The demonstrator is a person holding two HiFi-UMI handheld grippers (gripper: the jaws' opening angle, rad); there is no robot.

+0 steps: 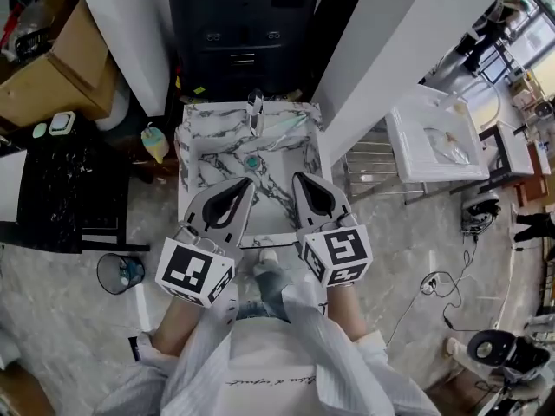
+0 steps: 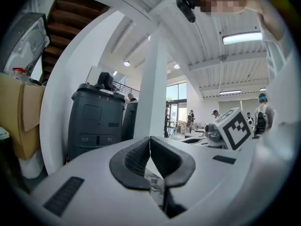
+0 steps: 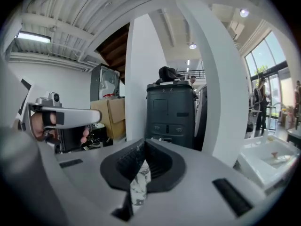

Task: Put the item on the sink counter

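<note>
Item (image 1: 283, 130) seems to be that pale green stick lying in the marble sink (image 1: 192, 141), just ahead of both sets of fingertips. It looks light, thin and probably slick, so I'd pinch it mid-length. Left gripper (image 1: 245, 185) and right gripper (image 1: 300, 180) are both closed with nothing in them.

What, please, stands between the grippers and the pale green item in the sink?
Nothing visible does: only bare marble sink and its teal drain lie between the left gripper, the right gripper and the pale green item.
</note>
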